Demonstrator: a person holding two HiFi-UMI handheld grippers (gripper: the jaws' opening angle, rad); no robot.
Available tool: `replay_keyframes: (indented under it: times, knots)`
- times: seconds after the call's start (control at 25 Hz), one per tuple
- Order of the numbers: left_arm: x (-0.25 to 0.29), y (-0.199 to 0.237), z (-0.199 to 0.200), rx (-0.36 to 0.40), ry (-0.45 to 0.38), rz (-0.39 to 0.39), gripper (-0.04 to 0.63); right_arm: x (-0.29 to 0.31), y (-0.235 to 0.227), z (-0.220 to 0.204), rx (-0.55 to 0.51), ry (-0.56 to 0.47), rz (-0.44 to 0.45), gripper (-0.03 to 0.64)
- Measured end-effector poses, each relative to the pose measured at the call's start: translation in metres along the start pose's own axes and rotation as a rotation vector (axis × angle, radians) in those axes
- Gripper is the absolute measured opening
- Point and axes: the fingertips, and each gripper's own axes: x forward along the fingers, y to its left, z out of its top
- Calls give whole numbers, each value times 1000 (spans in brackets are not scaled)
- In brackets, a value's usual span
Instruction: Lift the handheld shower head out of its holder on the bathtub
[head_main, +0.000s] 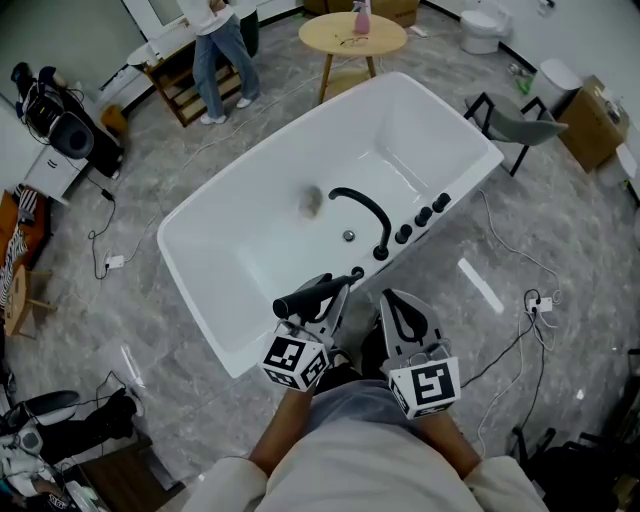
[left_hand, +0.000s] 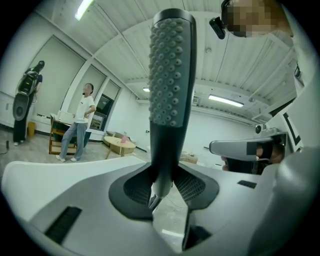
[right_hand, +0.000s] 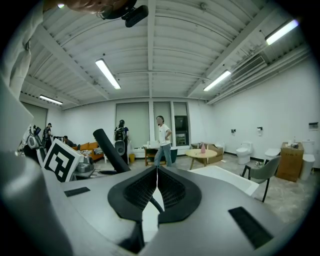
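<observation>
- Left hand-held gripper (left_hand: 162, 195) is seen clamped on the narrow lower end of the handheld shower head (left_hand: 172, 75), which stands upright in that gripper's view with its studded grey face turned to the camera.
- In the head view the shower head is held roughly level over the near rim of the white bathtub (head_main: 200, 235), close to the black spout (head_main: 362, 208) and the row of black knobs (head_main: 425, 215).
- Right hand-held gripper (right_hand: 156, 192) is held just beside the left one, its jaws pressed together with nothing between them.
- Beyond the bathtub a round wooden desk (head_main: 352, 38) is seen, and a standing person (head_main: 220, 50) near it.
</observation>
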Motion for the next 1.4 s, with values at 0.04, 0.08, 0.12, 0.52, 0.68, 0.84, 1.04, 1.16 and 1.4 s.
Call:
replay_keyframes:
  times: [0.04, 0.08, 0.12, 0.52, 0.68, 0.84, 1.04, 1.16, 1.4]
  knots:
    - [-1, -1, 1, -5, -5, 0, 138, -1, 0, -1, -6, 6, -2, 20]
    - [-1, -1, 3, -8, -9, 0, 138, -1, 0, -2, -11, 10, -4, 20]
    - [-2, -1, 5, -11, -13, -1, 138, -1, 1, -2, -14, 10, -4, 20]
    - [-9, -11, 34, -29, -84, -37, 138, -2, -1, 0, -13, 20, -28, 18]
    - [-17, -14, 43, -10, -109, -37, 138, -5, 1, 1, -13, 21, -41, 18]
    - [-23, -10, 44, -1, -111, -34, 138, -4, 5, 2, -23, 21, -51, 18]
    - [-29, -7, 42, -12, -108, -35, 138, -6, 10, 4, -36, 17, -61, 18]
    - [-30, -5, 42, -25, -107, -32, 138, -6, 9, 4, -30, 22, -64, 18]
    - [-40, -5, 47, -24, -103, -31, 138, -5, 23, 20, -39, 2, -8, 18]
